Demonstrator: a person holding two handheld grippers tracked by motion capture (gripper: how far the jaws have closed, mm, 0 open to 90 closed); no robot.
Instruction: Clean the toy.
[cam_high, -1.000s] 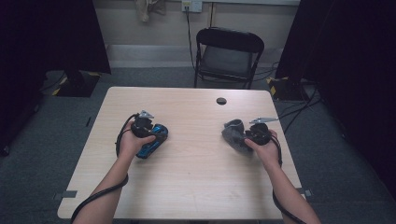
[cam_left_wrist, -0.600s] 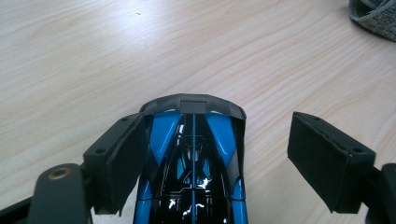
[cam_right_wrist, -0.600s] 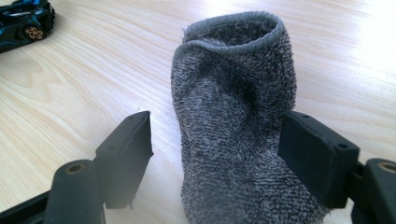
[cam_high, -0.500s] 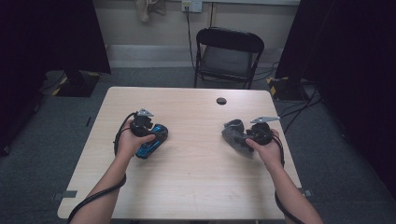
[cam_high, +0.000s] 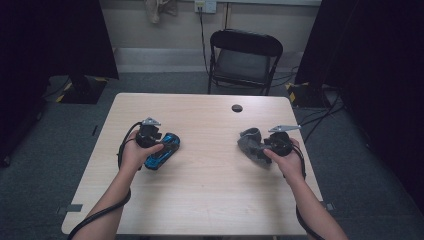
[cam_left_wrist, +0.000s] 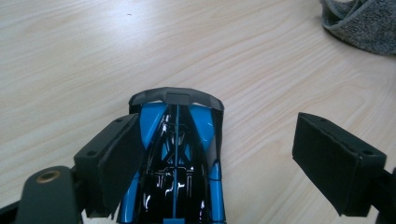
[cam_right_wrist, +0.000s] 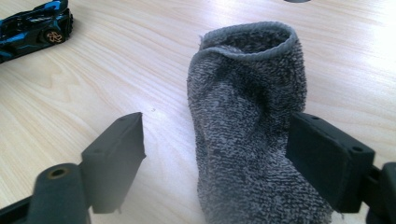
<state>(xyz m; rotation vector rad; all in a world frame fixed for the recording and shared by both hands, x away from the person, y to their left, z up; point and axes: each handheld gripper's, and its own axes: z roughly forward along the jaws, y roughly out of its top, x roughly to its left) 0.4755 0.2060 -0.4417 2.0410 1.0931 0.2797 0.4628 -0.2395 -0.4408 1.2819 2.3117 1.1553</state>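
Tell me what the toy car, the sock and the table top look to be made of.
Toy car: probably hard plastic, possibly painted metal; glossy blue and black shell with sharp reflections.
Sock: soft grey terry-like knit; looped, fuzzy pile, ribbed cuff, slumped folds.
Table top: pale wood-grain surface, likely laminate or veneer; smooth, with a faint sheen.

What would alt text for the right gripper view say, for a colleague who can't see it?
A grey sock lies on a pale wooden table between the open black jaws of the right gripper, its open cuff pointing away from the camera. One jaw stands clear of it; the other is at its edge. A blue and black toy car sits in the far corner.
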